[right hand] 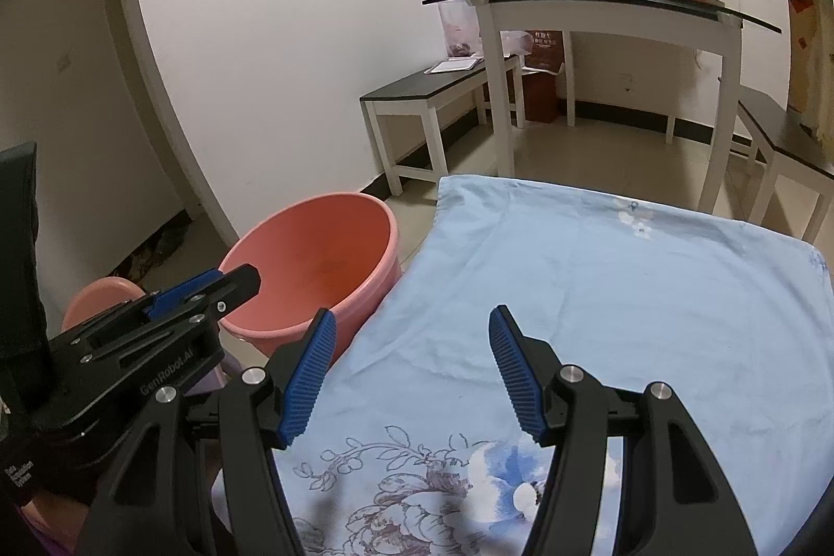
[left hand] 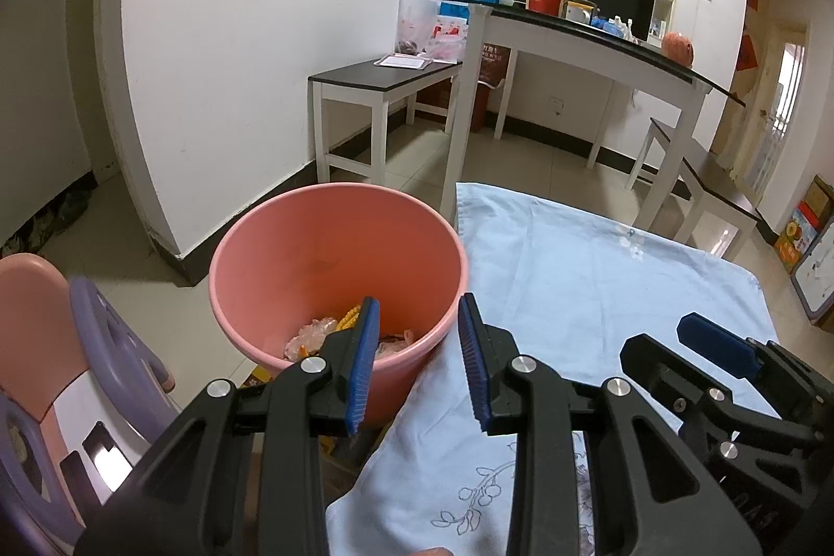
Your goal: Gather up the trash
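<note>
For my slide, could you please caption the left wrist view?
Open left gripper above a pink bucket holding trash.

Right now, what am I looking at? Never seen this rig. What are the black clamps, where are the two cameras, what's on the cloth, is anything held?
Not a robot: a person holds a two-finger gripper in each hand, each with a fisheye camera looking along its blue-padded fingers. The left wrist view shows the left gripper at the near rim of a pink bucket, with the right one at its right edge. The right wrist view shows the right gripper over a light blue flowered cloth. Both are open and hold nothing. The cloth shows no trash in either view. Wrappers and something yellow lie in the bucket.
</note>
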The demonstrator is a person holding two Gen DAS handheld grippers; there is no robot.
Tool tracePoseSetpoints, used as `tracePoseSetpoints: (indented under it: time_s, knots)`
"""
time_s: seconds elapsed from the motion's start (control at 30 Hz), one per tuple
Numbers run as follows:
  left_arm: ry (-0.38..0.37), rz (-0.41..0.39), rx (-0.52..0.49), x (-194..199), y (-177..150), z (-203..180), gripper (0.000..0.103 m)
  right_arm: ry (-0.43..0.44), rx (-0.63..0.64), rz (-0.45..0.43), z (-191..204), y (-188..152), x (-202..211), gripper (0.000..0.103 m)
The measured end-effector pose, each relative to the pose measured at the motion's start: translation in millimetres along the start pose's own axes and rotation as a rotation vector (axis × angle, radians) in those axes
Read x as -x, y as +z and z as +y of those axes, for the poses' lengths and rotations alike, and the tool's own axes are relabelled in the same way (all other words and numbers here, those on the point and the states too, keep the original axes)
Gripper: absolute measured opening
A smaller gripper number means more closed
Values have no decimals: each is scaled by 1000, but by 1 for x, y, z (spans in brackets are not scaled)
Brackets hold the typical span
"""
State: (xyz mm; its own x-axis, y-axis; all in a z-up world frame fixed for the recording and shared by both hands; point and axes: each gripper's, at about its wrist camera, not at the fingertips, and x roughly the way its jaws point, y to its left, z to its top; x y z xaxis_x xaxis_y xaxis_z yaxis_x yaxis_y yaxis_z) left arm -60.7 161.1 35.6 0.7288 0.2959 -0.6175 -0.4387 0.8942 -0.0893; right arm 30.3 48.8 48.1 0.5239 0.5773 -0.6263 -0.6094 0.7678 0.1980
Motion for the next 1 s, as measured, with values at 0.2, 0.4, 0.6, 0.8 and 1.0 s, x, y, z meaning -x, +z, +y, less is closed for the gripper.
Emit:
tracePoseSetpoints:
  time_s: [0.2,0.4,0.6,0.8,1.0]
  knots:
    - [-2,2,-5,0,1,-1,31,-1,-5,2,-2,0,0,60]
    - [-1,2,-2,0,0,-2,31,-4,-7,1,-3,-1,0,60]
    - [-1,2,-5,0,0,-2,31,-5,-9,3,-4,-1,1,60]
    - [-6,-2,-8,-1,-1,-3,31,-6,-9,1,-4,-2,1,60]
    - [-6,1,-9,-1,-1,-3,31,-4,-10,4,-4,-2,1,60]
